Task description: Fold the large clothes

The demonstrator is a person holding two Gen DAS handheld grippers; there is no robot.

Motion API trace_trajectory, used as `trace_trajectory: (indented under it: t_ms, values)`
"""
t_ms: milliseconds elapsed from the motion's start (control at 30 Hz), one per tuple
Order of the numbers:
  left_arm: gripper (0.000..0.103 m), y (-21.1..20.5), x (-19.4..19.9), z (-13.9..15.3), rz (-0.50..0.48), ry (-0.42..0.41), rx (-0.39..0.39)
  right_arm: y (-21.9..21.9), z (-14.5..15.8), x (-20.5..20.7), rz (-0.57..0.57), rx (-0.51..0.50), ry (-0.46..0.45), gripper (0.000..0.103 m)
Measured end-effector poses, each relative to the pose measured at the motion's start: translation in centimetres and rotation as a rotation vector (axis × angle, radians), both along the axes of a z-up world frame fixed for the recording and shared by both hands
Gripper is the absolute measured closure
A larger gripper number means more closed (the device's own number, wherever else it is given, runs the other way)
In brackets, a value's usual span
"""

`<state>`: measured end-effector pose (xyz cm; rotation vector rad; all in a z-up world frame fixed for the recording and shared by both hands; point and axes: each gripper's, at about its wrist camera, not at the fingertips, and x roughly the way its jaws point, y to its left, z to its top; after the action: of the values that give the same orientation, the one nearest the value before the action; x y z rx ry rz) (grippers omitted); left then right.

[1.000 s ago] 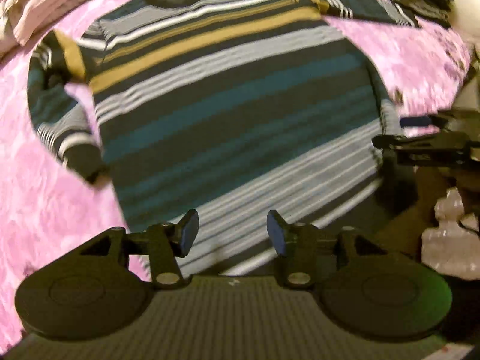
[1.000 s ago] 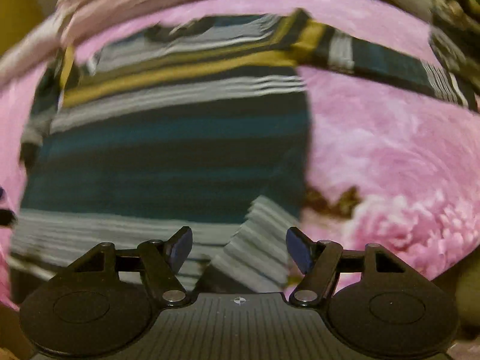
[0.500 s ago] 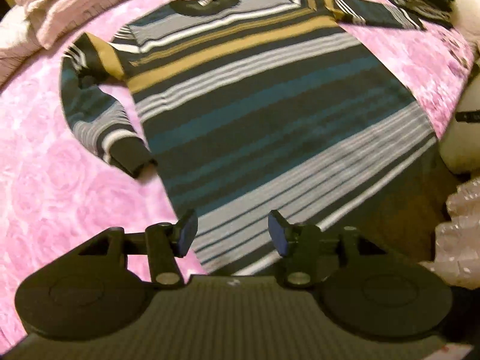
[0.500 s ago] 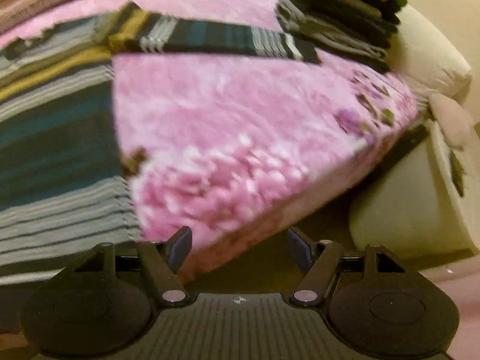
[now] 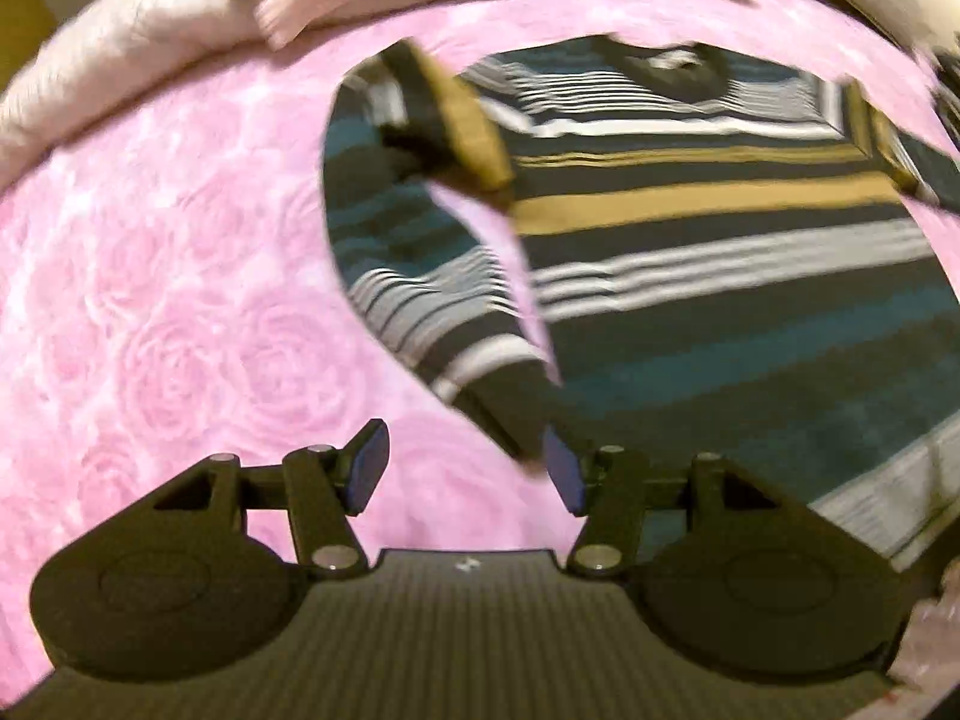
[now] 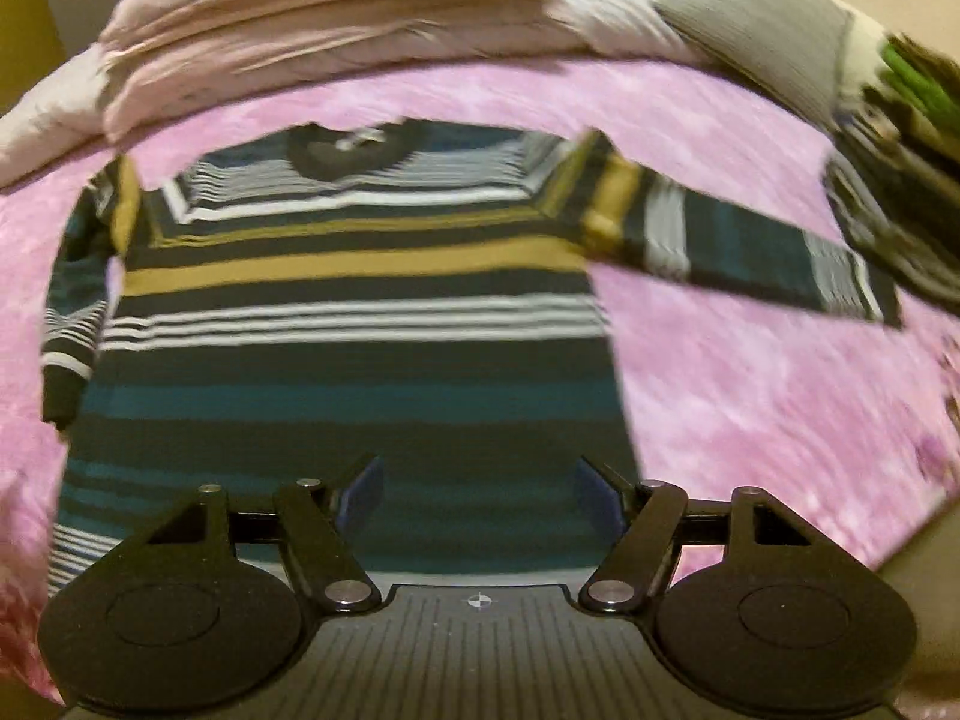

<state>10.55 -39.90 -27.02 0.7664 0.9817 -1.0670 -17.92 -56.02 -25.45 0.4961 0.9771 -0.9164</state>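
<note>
We see a striped sweater [image 6: 360,324] spread flat on the pink rose-patterned blanket [image 5: 150,312] of a bed, collar toward twelve o'clock. Our left tongs [image 5: 465,471] hover over the blanket at the sleeve cuff [image 5: 510,402] — their jaws have just been opening, the cuff's tip lies just at the right-hand pad, nothing gripped. Our right tongs [image 6: 478,495] stand wide apart and empty above the sweater's lower body. Folded clothes [image 6: 894,180] are stacked at two o'clock — pale bedding [image 6: 336,18] lies at twelve.
</note>
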Motion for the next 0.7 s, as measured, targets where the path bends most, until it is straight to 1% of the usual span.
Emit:
trace_trajectory:
  t_ms: [67,133,200,233,267,300,333,367,400,433,467,500,533,600,633,667,700]
  values:
    - [0.052,-1.0,2.5,-2.1,0.032,0.055,-0.012,0.4,-0.4,2.2,0.004,-0.008,0.023,0.036]
    - [0.052,-2.0,4.2,-4.2,0.047,0.104,-0.013,0.9,-1.1,4.2,-0.001,-0.005,0.042,0.036]
    - [0.051,-3.2,5.3,-6.6,0.056,0.177,0.008,1.4,-1.6,5.8,-0.016,-0.008,0.064,0.036]
    - [0.053,-3.6,5.5,-7.5,0.053,0.205,0.020,1.7,-1.7,6.6,-0.026,-0.009,0.075,0.036]
    - [0.067,-3.9,5.7,-8.2,0.037,0.226,0.022,2.0,-1.7,7.3,-0.032,-0.006,0.083,0.036]
    - [0.078,-4.0,5.8,-8.2,0.021,0.231,0.015,2.2,-1.8,8.0,-0.031,-0.002,0.092,0.036]
    - [0.094,-3.9,6.0,-7.9,-0.001,0.230,0.013,2.4,-1.7,8.6,-0.025,-0.001,0.104,0.036]
    - [0.099,-3.7,6.4,-7.3,-0.020,0.229,0.006,2.6,-1.6,9.5,-0.015,-0.003,0.115,0.036]
    - [0.100,-3.2,7.0,-6.5,-0.038,0.220,0.001,2.7,-1.4,10.2,-0.008,-0.006,0.118,0.036]
    - [0.100,-2.6,7.7,-5.5,-0.056,0.205,-0.003,2.8,-1.2,10.9,0.000,-0.008,0.118,0.036]
    - [0.100,-1.6,8.8,-4.0,-0.080,0.169,-0.010,2.9,-0.9,11.7,0.008,-0.011,0.116,0.036]
    - [0.100,-0.7,9.9,-2.7,-0.104,0.126,-0.015,3.0,-0.6,12.6,0.015,-0.017,0.112,0.036]
    - [0.100,0.3,11.2,-1.3,-0.128,0.066,-0.013,3.0,-0.2,13.5,0.024,-0.022,0.105,0.036]
    - [0.100,2.9,14.4,1.8,-0.175,-0.098,-0.002,2.8,0.6,15.3,0.048,-0.035,0.083,0.036]
    - [0.100,4.0,15.8,2.9,-0.186,-0.171,0.006,2.8,0.9,16.2,0.059,-0.044,0.074,0.036]
    - [0.100,5.4,17.9,4.2,-0.188,-0.266,0.020,2.8,1.2,17.0,0.070,-0.051,0.065,0.036]
    - [0.100,6.2,19.2,5.0,-0.178,-0.328,0.030,2.7,1.4,17.9,0.080,-0.056,0.055,0.036]
